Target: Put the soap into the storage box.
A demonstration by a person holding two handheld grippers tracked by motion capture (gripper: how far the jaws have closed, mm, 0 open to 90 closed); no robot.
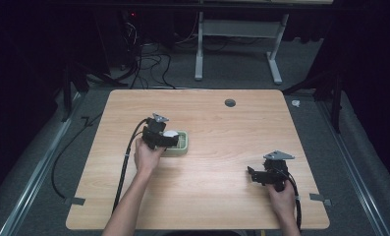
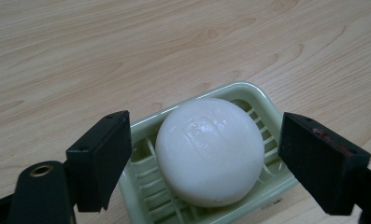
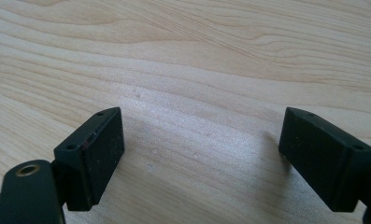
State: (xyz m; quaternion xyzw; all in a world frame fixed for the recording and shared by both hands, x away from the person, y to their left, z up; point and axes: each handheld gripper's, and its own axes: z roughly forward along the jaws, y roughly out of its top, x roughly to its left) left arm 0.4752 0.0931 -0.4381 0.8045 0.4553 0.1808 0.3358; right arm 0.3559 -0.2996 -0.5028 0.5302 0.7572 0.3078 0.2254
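Dark walls and grey carpet ring a pale wooden surface (image 1: 207, 196), with cables snaking over the floor behind it and a white-legged stand (image 1: 236, 44) farther back. From where I stand, the person's left forearm reaches forward from the near edge toward the middle of the surface, the left hand (image 1: 147, 156) wrapped around the left hand-held gripper (image 2: 204, 163), which points to the right over a pale green soap dish (image 2: 241, 91). Its jaws stand wide apart, one on either side of the dish, touching nothing as far as I can see. A round white bar of soap (image 2: 209, 151) lies in the dish on its raised ribs; the bar is smooth and slightly glossy, with a faint stamped mark on top that is too soft to read. The dish has rounded corners and sits flat on the wood, left of centre. Well apart, near the right front corner, the right hand (image 1: 282, 196) holds the right hand-held gripper (image 3: 202, 154) low over bare wood, pointing left, its jaws likewise spread with nothing between them.
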